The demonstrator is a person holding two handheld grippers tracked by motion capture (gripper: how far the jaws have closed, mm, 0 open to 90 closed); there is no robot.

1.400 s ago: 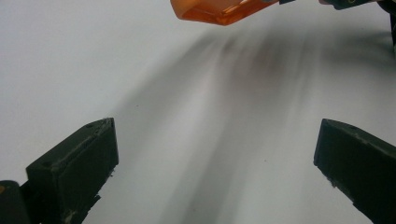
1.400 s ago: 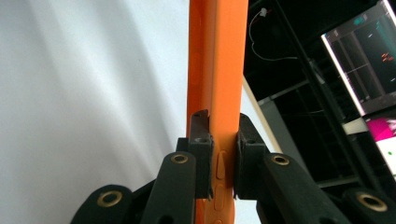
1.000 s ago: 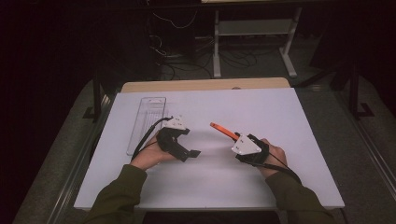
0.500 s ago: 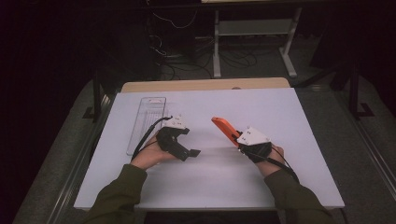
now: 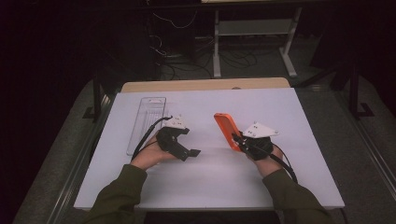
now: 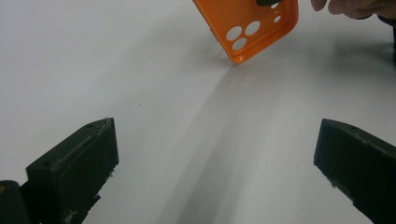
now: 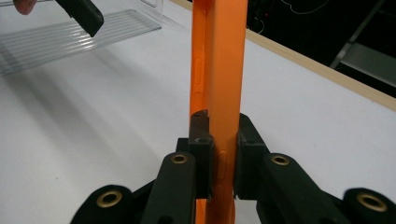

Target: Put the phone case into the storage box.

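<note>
Nearest to the person, two sleeved forearms come in over the white table [image 5: 289,116], each hand wrapped round a gripper.

The right gripper [image 5: 239,142] has its jaws closed tight on an orange phone case [image 5: 227,130]. In the right gripper view the case [image 7: 219,70] stands on edge between the two black pads [image 7: 201,140], which press its two faces near the lower end; side-button cutouts show along its edge. In the high view the case slants up and away from the jaws toward the middle of the table. A grey plate [image 5: 259,130] sits on top of this gripper, and a cable trails back along the sleeve.

The left gripper [image 5: 191,153] is held low over the table, to the left of the case and apart from it. Its jaws stand wide apart with nothing between them: the left gripper view shows bare white tabletop in the gap between the two black fingers [image 6: 74,163]. Past them, in that view, one corner of the case [image 6: 252,23] with its round camera holes hangs just above the table, its shadow beneath.

Farther back on the left lies a clear ribbed plastic tray [image 5: 145,123], flat on the table. Behind the white surface runs a wooden edge [image 5: 205,85], and beyond that a dark floor with cables and a metal stand [image 5: 254,28].
</note>
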